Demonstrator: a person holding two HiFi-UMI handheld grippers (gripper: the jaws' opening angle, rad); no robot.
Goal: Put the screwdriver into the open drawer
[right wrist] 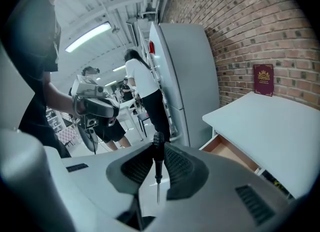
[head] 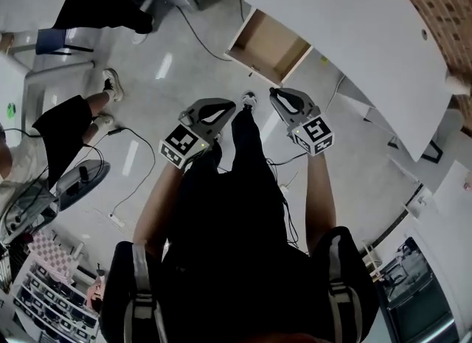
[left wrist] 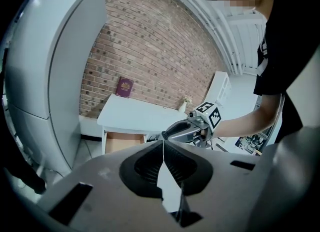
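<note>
In the right gripper view, my right gripper (right wrist: pixel 158 148) is shut on a screwdriver (right wrist: pixel 158 163). Its black handle stands up at the jaw tips and its thin metal shaft points back toward the camera. The open wooden drawer (right wrist: pixel 231 154) hangs under the white table (right wrist: pixel 272 121), ahead and to the right. The head view has the drawer (head: pixel 269 45) beyond both grippers, with the right gripper (head: pixel 274 96) nearer to it and the left gripper (head: pixel 230 107) beside that. In the left gripper view, my left gripper (left wrist: pixel 163 144) is shut with nothing between its jaws, and the drawer (left wrist: pixel 122 141) lies ahead.
A dark red booklet (right wrist: pixel 263 79) leans against the brick wall on the table. A tall grey cabinet (right wrist: pixel 187 76) stands left of the table. People (right wrist: pixel 142 91) stand behind it. Cables (head: pixel 133 179) trail over the floor, and a seated person (head: pixel 70 116) is at the left.
</note>
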